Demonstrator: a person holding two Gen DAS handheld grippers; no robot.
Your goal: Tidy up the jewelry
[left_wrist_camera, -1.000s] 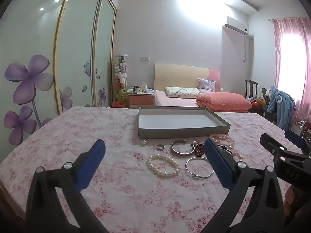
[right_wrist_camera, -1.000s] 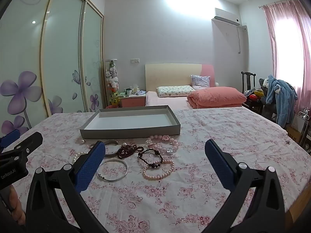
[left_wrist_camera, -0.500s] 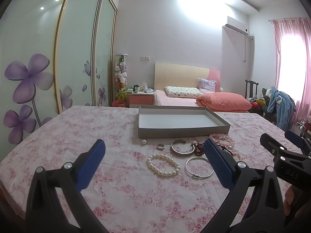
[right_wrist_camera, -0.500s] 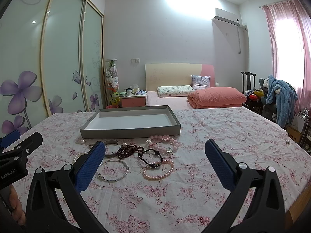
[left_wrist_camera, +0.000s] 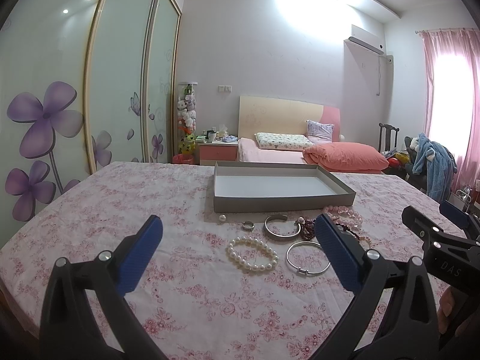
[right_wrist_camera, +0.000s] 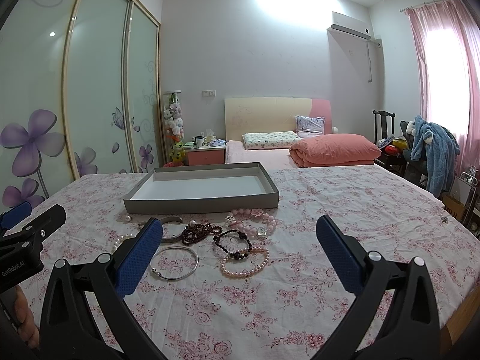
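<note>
A shallow grey tray (left_wrist_camera: 282, 202) (right_wrist_camera: 198, 204) with a white floor stands empty on the floral tablecloth. In front of it lies jewelry: a white pearl bracelet (left_wrist_camera: 252, 254), a thin silver bangle (left_wrist_camera: 306, 258) (right_wrist_camera: 175, 262), a silver cuff (left_wrist_camera: 277, 228), a ring (left_wrist_camera: 248, 225), a loose pearl (left_wrist_camera: 222, 217), dark red beads (right_wrist_camera: 199, 232), a black bead bracelet (right_wrist_camera: 234, 244), a pink pearl bracelet (right_wrist_camera: 244, 265) and pink flower beads (right_wrist_camera: 255, 220). My left gripper (left_wrist_camera: 237, 255) is open above the near cloth. My right gripper (right_wrist_camera: 240, 255) is open beside it, to the right.
The table (right_wrist_camera: 375, 225) is covered in a pink floral cloth; its right edge shows in the right wrist view. Behind it are a bed (left_wrist_camera: 300, 150), a bedside cabinet (left_wrist_camera: 217, 150), sliding wardrobe doors (left_wrist_camera: 90, 105) on the left and a chair with clothes (right_wrist_camera: 426, 150) on the right.
</note>
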